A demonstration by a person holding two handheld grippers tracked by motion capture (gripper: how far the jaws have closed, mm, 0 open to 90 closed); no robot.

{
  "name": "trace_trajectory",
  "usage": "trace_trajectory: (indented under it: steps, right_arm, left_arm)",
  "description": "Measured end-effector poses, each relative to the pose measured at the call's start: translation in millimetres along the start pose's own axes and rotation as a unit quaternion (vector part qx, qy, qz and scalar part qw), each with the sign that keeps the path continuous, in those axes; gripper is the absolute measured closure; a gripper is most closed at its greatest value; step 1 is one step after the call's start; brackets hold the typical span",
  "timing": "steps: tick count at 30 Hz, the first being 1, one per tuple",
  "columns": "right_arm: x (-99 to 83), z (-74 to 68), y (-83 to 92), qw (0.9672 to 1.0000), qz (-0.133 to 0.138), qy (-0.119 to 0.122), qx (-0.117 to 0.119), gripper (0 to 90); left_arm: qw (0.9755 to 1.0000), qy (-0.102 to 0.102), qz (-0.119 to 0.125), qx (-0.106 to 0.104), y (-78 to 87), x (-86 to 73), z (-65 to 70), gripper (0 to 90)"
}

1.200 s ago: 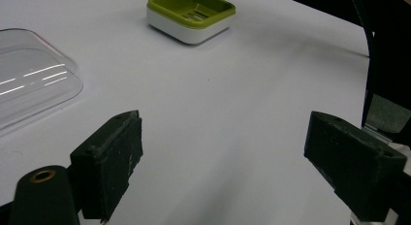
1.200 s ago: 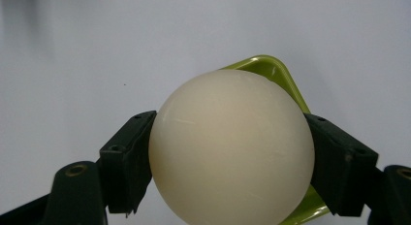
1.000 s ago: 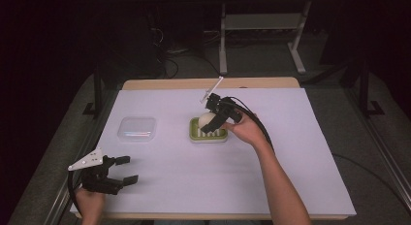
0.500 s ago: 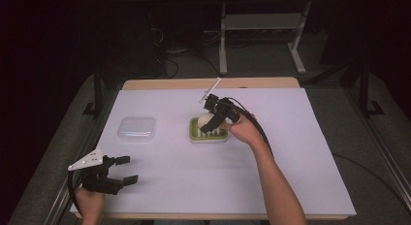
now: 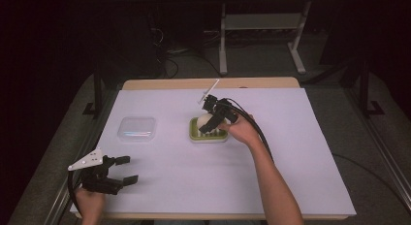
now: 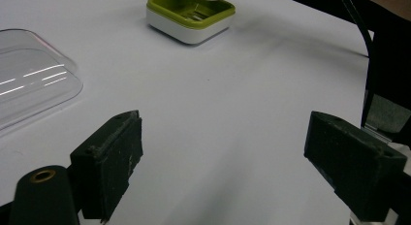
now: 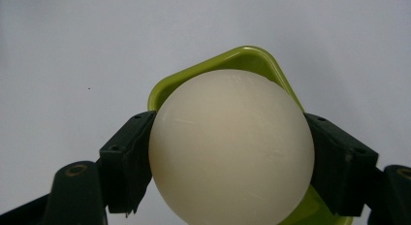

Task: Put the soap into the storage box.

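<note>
Two grippers are seen over a table [image 5: 300, 152] covered in a white sheet. The right gripper [image 5: 209, 122] is held near the middle of the table, and its jaws are closed against the two sides of a cream-coloured ball [image 7: 231, 148]. In the right gripper view the ball is seen directly over a green and white dish [image 7: 252, 57], whose green rim appears behind and below it; whether the ball touches the dish cannot be told. In the high view the ball [image 5: 205, 122] is seen at the left part of the dish [image 5: 219, 136].

The left gripper [image 5: 116, 174] is held at the near left corner of the table, its jaws set wide apart with nothing between them. In the left gripper view only the bare sheet is seen between the jaws, with the dish [image 6: 191, 16] farther off. A clear plastic lid [image 5: 137, 128] lies flat on the sheet, left of the dish and apart from it.
</note>
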State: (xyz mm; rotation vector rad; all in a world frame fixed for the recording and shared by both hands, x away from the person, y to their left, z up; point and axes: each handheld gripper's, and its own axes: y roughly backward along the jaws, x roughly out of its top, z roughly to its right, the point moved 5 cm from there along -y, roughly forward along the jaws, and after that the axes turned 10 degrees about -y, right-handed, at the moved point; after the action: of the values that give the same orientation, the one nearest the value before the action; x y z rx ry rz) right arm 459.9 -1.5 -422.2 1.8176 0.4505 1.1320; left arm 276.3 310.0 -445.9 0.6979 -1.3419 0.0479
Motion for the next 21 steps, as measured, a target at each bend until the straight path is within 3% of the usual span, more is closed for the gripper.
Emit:
trace_trajectory:
  steps: [21]
  right_arm:
    - [-1.5,5.4,-9.2,0.9999,-0.009,-0.012,-0.007,24.0]
  left_arm:
    - [1.0000,0.001,0.001,0.000,-0.4,0.0,0.6,13.1]
